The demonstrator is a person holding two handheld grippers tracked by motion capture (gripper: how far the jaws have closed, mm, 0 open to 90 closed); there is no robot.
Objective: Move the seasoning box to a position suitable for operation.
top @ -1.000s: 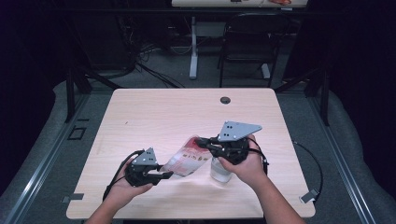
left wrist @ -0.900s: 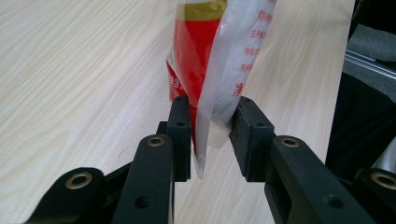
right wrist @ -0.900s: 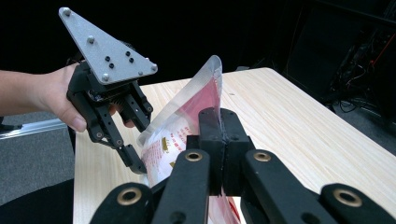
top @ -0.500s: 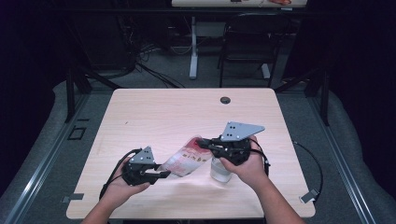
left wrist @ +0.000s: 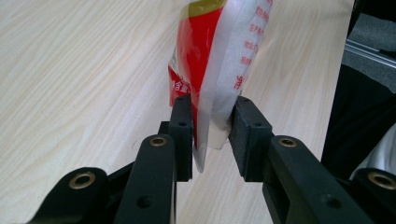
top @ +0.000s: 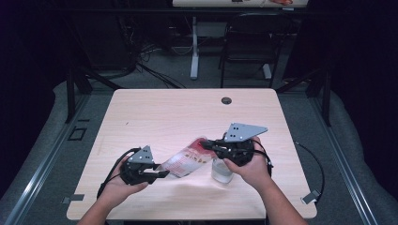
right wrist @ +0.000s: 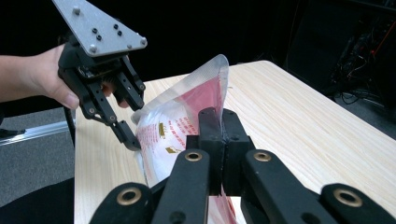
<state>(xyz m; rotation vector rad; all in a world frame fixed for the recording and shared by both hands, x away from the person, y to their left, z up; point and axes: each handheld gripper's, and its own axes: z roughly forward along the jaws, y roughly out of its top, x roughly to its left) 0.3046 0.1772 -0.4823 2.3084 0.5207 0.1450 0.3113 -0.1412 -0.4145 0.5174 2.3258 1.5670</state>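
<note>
A red and white plastic bag point(top: 187, 161) hangs stretched between my two grippers above the front of the table point(top: 164, 112). My left gripper point(top: 162, 173) holds its lower end. In the left gripper view the bag point(left wrist: 219, 56) sits between the pads of that gripper point(left wrist: 210, 135), whose jaws have just been closing and press on both of its sides. My right gripper point(top: 206, 145) is shut on the bag's upper edge. The right gripper view shows its jaws point(right wrist: 223, 126) pinched flat on the bag point(right wrist: 173, 121), with the left gripper point(right wrist: 136, 125) at the far end.
A clear, pale object point(top: 221, 169) stands on the table under my right hand. A dark cable hole point(top: 226, 100) lies near the far edge. Beyond the table are a chair point(top: 244, 51) and another desk's leg point(top: 194, 51).
</note>
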